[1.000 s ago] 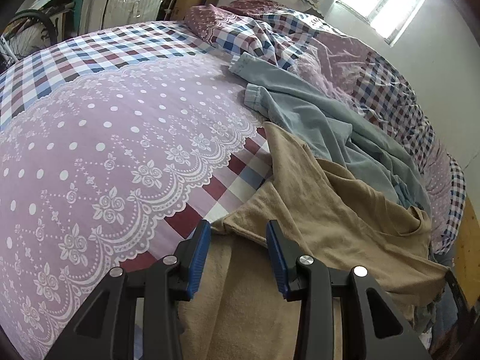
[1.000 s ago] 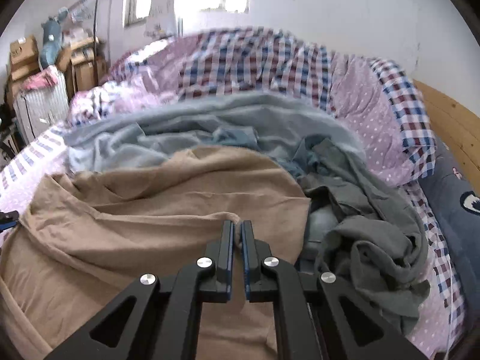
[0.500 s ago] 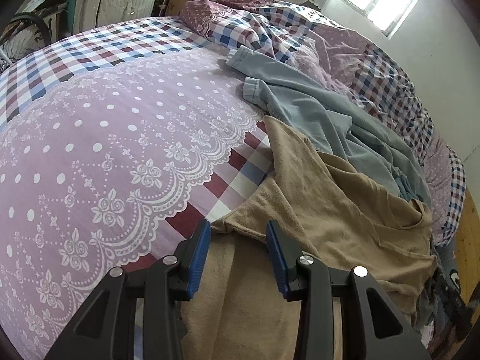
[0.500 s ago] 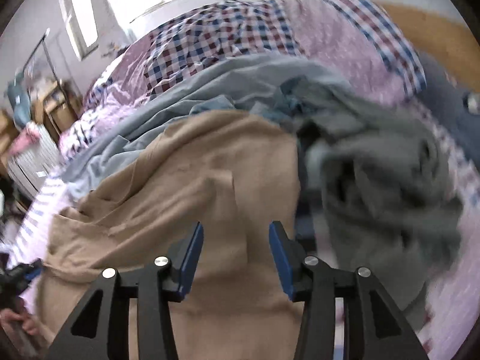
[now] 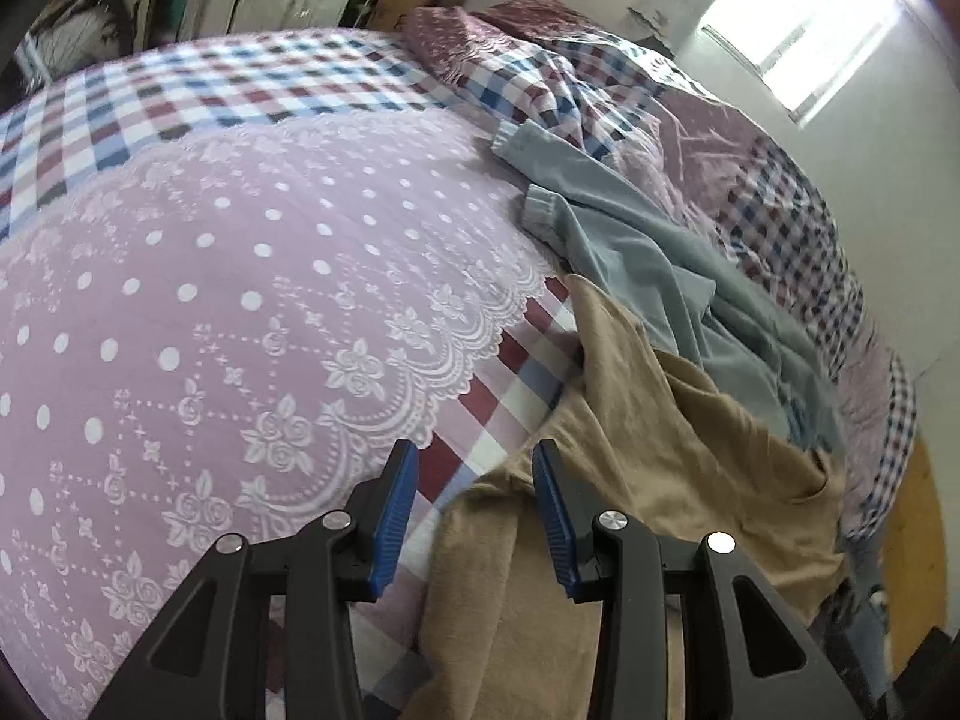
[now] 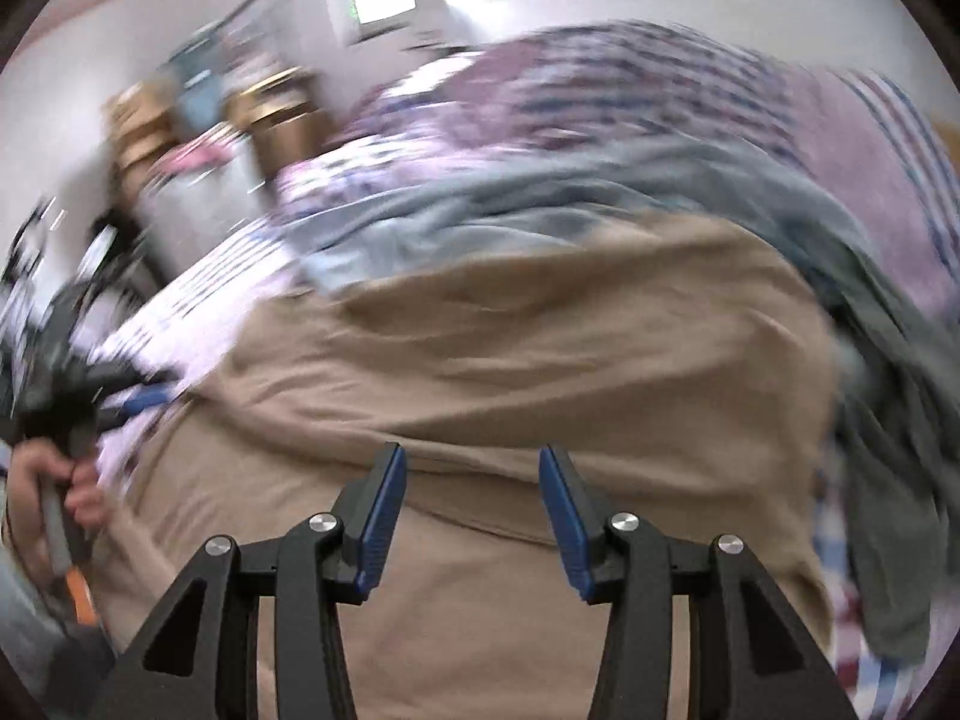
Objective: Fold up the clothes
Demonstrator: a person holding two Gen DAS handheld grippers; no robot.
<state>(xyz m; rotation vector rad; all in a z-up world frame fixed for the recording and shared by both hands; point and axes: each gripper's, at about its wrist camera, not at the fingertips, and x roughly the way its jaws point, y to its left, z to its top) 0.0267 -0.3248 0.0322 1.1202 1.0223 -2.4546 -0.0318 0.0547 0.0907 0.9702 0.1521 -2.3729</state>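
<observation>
- The bed (image 5: 252,252) carries everything: a lilac dotted cover with lace trim over a checked sheet, its near half kept bare, probably as room for folding.
- A checked duvet (image 5: 708,138) is heaped along the far edge, out of the way.
- The tan shirt (image 5: 678,438) lies rumpled at the near edge, beside a blue-grey garment (image 5: 636,246) that runs toward the far side; it seems next to be folded.
- The right wrist view (badly blurred) adds a dark grey garment (image 6: 894,420) past the shirt, and a hand (image 6: 54,498) on the left gripper's handle.
- Left gripper (image 5: 474,507): released, jaws apart over the shirt's edge and the sheet, pinching nothing.
- Right gripper (image 6: 471,501): also released, jaws apart above the shirt's middle, no cloth between them.
</observation>
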